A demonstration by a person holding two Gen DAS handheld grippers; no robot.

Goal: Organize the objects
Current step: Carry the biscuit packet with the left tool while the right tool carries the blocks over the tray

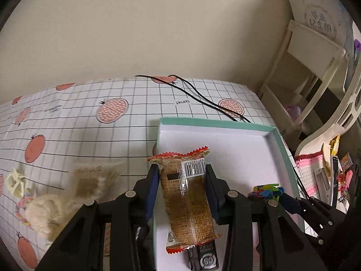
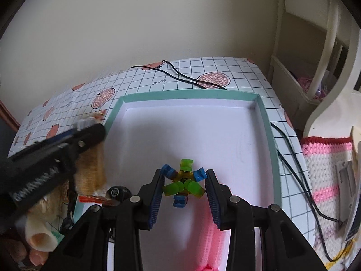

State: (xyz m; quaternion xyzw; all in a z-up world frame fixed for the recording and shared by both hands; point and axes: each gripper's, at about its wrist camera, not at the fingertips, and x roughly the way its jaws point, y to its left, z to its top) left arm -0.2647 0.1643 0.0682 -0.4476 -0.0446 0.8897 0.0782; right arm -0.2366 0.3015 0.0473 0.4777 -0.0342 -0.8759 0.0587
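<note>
above, left tool (image 1: 182,176) pinching brown crinkle-edged foil snack packet (image 1: 188,199), long axis along the fingers, over white teal-rimmed shallow cardboard box (image 1: 216,124) on the bench; right tool (image 2: 185,181) clasping blue-green plastic spinner toy (image 2: 183,180) further inside the box
</note>
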